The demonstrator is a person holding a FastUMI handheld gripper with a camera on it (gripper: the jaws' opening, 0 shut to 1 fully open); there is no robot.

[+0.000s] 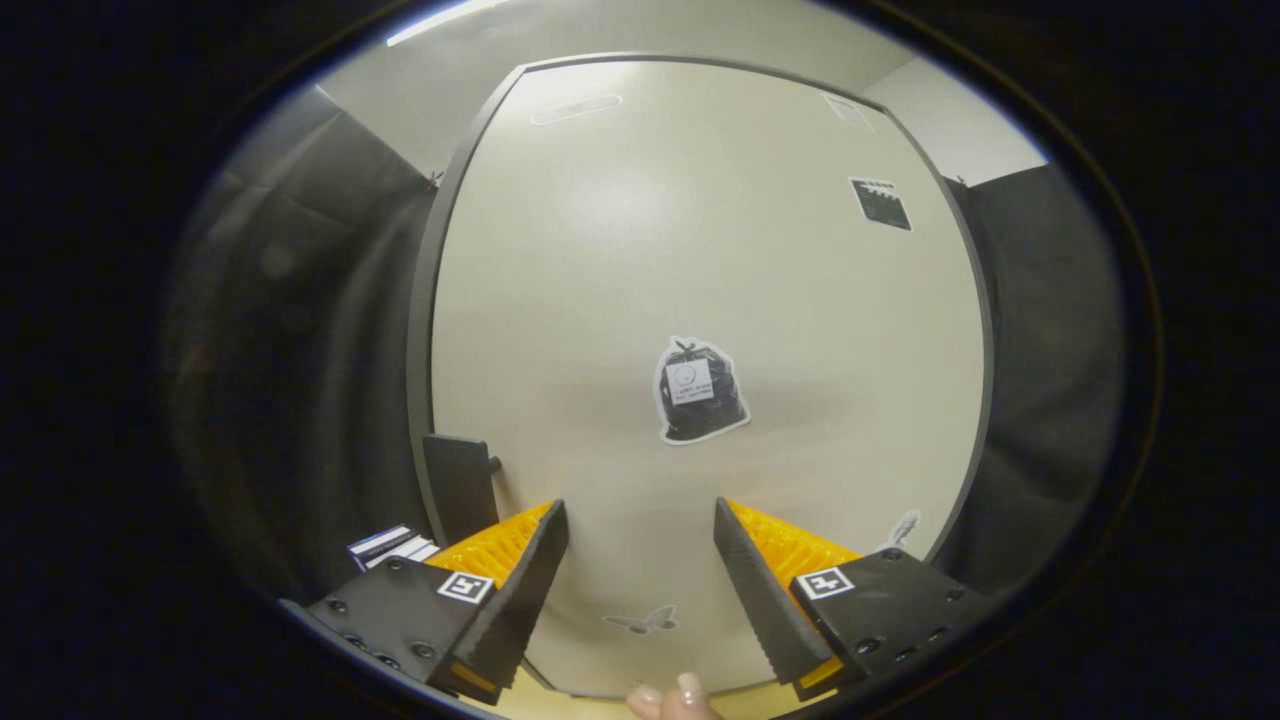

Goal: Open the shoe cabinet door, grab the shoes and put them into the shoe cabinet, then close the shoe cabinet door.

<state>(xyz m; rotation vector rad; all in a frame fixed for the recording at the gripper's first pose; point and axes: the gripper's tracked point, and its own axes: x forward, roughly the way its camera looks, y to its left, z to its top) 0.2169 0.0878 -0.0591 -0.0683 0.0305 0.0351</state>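
Observation:
The pale shoe cabinet door point(700, 250) stands flat right in front of me, framed by a dark edge. A dark handle point(458, 485) sticks out at its lower left side, just beyond my left finger. My gripper point(640, 520) is open, its fingers spread apart with nothing between them, tips close to the door face. A sticker of a black bag point(698, 390) is on the door ahead of the fingers, and a small butterfly sticker point(642, 621) lies between them lower down.
Black cloth walls point(300, 350) hang on both sides of the cabinet. A small white and dark box point(390, 545) sits low beside the left finger. Fingertips of a person's hand point(672, 700) show below the door. A dark label point(880, 203) is at the door's upper right.

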